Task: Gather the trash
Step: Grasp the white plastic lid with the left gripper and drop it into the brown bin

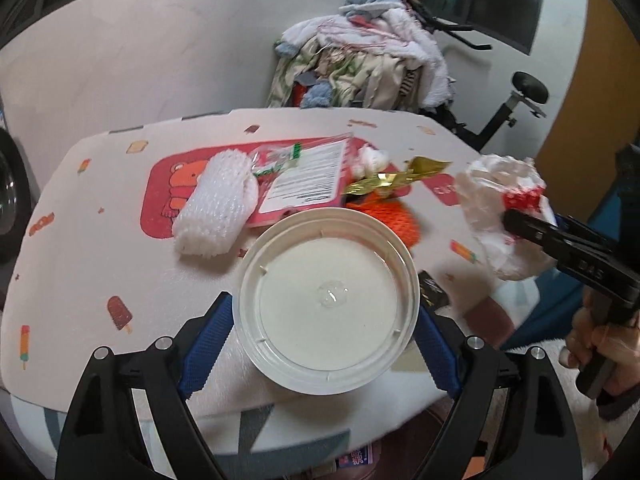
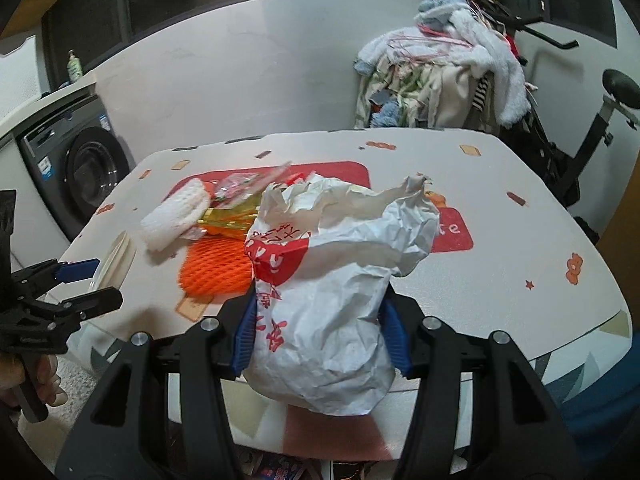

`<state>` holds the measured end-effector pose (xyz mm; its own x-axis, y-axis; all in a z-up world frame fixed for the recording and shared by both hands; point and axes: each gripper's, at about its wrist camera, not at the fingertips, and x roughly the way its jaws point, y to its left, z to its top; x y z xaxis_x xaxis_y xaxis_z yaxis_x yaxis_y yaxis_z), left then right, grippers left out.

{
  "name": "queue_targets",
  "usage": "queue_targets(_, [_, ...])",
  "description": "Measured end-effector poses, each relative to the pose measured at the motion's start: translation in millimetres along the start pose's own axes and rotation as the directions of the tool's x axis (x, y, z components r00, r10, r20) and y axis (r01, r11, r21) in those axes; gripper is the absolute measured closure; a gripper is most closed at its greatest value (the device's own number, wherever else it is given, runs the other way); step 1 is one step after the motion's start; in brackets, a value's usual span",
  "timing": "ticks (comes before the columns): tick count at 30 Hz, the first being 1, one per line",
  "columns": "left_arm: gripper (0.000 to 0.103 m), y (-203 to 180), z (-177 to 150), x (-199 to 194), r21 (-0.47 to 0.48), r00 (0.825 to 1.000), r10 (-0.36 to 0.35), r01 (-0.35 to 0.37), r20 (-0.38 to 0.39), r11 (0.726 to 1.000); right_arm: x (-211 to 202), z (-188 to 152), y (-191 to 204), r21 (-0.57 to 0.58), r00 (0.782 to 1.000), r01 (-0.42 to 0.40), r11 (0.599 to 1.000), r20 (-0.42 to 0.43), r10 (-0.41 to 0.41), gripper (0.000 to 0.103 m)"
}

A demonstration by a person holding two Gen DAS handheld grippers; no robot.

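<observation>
My left gripper [image 1: 326, 332] is shut on a round white plastic lid [image 1: 326, 300], held above the table's near edge. My right gripper [image 2: 320, 332] is shut on a crumpled white paper bag with red print [image 2: 332, 280]; the bag also shows at the right of the left wrist view [image 1: 500, 216]. On the table lie a white foam net [image 1: 216, 204], an orange foam net [image 2: 216, 268], a gold wrapper [image 1: 396, 178], a clear packet over a pink leaflet [image 1: 308, 180] and a white wad [image 1: 370, 158].
The white table [image 2: 500, 280] has a red mat [image 2: 344, 170] in its middle. A washing machine [image 2: 76, 172] stands to the left. A heap of clothes [image 2: 440, 76] and an exercise bike [image 2: 592, 132] stand behind the table.
</observation>
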<state>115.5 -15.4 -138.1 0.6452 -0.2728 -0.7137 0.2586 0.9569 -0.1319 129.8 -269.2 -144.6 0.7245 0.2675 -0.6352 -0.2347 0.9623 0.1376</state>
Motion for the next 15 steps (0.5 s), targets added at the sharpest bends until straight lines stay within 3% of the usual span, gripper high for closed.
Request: queue_targets(15, [0.019, -35.2, -53.8, -39.1, 0.110, 0.999, -0.042, 0.046, -0.031, 0.993, -42.6, -10.8, 27.5, -0.038, 0.999, -0.037, 0.999, 0.030, 0.038, 0.049])
